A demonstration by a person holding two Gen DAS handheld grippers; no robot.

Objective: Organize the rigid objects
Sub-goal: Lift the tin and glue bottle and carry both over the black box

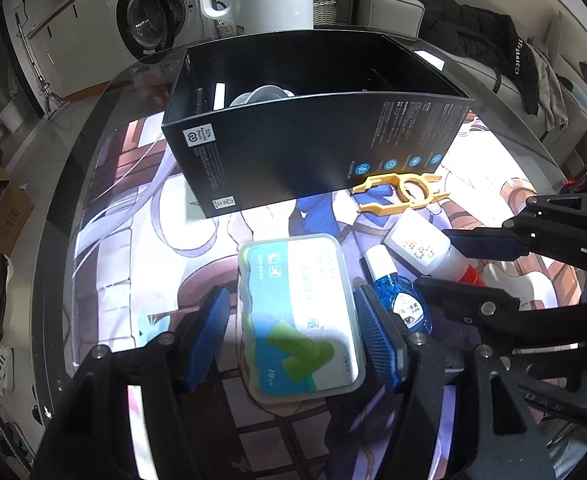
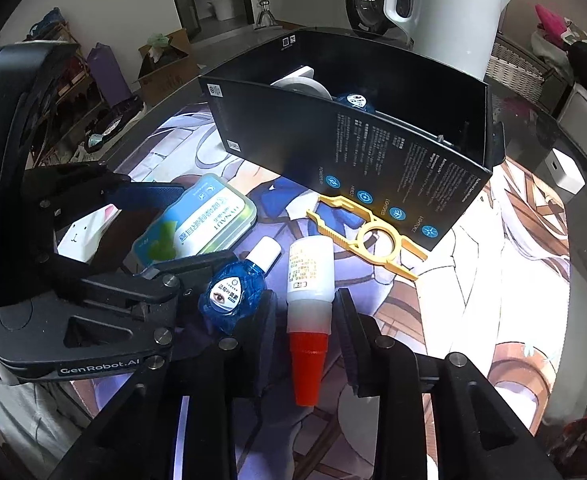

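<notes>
The left gripper (image 1: 293, 336), jaws wide, straddles a translucent green-and-blue case (image 1: 299, 316) flat on the tabletop (image 1: 93, 128), the right gripper (image 2: 305, 320) brackets a red-capped white bottle (image 2: 307, 292) without visibly gripping, and beyond stands an open black box (image 1: 313, 128).

Matt black cardboard box (image 1: 317, 136); translucent plastic case (image 1: 299, 316); glossy white kettle (image 2: 449, 8).

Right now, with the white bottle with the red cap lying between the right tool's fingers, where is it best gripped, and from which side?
Grip the white bottle across its straight translucent body, just above the red cap, which tapers and would likely slip. It lies flat, cap toward the right tool, so come in from the cap end, one finger on each long side.
</notes>
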